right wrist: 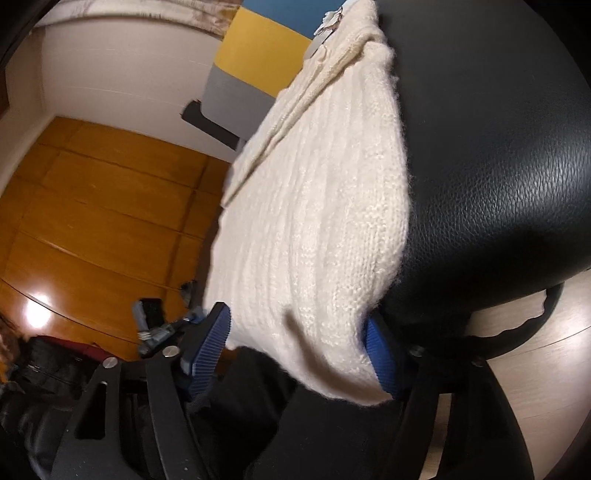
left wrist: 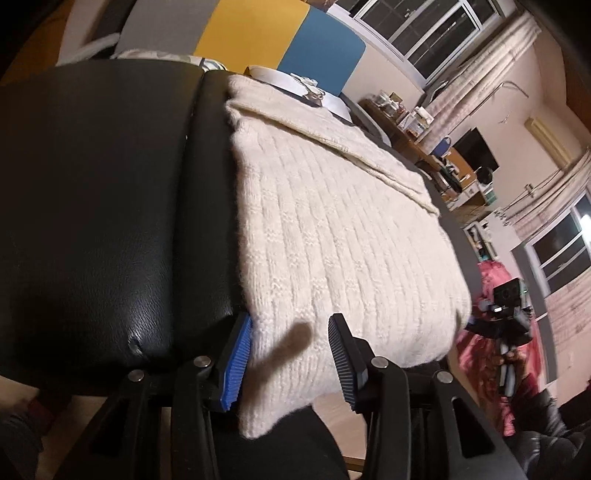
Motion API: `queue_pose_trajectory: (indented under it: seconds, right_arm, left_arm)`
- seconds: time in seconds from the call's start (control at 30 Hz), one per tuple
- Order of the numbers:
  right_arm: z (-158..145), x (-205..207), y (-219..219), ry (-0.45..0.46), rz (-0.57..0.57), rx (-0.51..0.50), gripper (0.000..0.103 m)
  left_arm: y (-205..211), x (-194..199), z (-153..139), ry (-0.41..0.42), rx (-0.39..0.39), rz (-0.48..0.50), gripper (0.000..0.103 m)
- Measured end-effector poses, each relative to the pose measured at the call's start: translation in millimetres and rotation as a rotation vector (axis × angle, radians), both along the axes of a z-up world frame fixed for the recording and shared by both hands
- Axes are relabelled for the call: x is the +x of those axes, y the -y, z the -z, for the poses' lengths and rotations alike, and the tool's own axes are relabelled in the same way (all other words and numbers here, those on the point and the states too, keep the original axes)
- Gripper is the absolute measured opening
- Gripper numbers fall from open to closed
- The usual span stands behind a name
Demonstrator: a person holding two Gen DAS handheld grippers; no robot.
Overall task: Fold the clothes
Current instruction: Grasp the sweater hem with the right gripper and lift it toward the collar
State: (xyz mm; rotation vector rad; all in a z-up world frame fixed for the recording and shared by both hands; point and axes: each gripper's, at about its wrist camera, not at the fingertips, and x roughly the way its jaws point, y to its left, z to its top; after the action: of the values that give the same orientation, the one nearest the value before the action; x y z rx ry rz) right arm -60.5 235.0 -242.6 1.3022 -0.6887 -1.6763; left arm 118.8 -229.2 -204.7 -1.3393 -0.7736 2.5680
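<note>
room: wooden floor [right wrist: 92, 206], pale wall with grey, yellow and blue panels [right wrist: 255, 48], curtained windows [left wrist: 424, 33] and a cluttered desk [left wrist: 436, 147] at the far side.
surface: black leather seat [left wrist: 92, 206], padded and glossy, with a seam running along it.
sweater: cream knitted sweater [left wrist: 332, 240], folded into a thick rectangle, lies on the leather seat with its near edge hanging off the front; a folded strip lies across its far part.
left gripper: left gripper [left wrist: 291, 365] sits at the near corner of the sweater, fingers partly apart, blue pad [left wrist: 238, 362] against the knit's side edge, other pad [left wrist: 341, 362] over the fabric; whether they pinch it i cannot tell.
right gripper: right gripper [right wrist: 295, 354] straddles the other near corner, fingers part-way apart, the overhanging knit between both blue pads [right wrist: 207, 350]; grip not clear.
</note>
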Motion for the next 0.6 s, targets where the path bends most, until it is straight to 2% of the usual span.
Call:
queue_pose_trajectory:
  seconds: [0.13,0.3,0.33,0.37,0.4,0.47,0.5,0.6]
  right_arm:
    - [3.2,-0.6,-3.8,0.001,0.016,0.056,0.045]
    - [10.4,-2.0,-9.8,0.044,0.034,0.021,0.047]
    - [10.6,-2.4,-8.7,0.046,0.034,0.017,0.048]
    - [9.8,-2.8,-6.3,0.047,0.03,0.014,0.055]
    - [9.0,-3.1,-3.8,0.048,0.026,0.012,0.057]
    - [6.2,-3.4,1.8,0.041,0.017,0.021,0.055]
    - [2.3,-2.6,5.8,0.02,0.008,0.061,0.054]
    - [-7.4,0.2,14.5,-0.036,-0.008,0.177,0.035]
  left_arm:
    - [-1.7,5.0,1.3,-0.003,0.002,0.022,0.042]
    - [-3.7,8.3,4.3,-0.005,-0.001,0.033,0.042]
    - [-2.2,8.9,5.0,-0.004,0.012,0.029,0.042]
    - [-1.1,9.2,5.5,-0.001,0.022,0.025,0.042]
    - [-0.5,8.8,5.7,0.003,0.028,0.021,0.04]
    - [-0.5,7.5,5.9,0.014,0.008,0.012,0.02]
    - [0.7,6.9,7.2,0.021,0.014,-0.001,0.008]
    - [4.3,7.8,8.0,-0.002,0.059,-0.037,0.005]
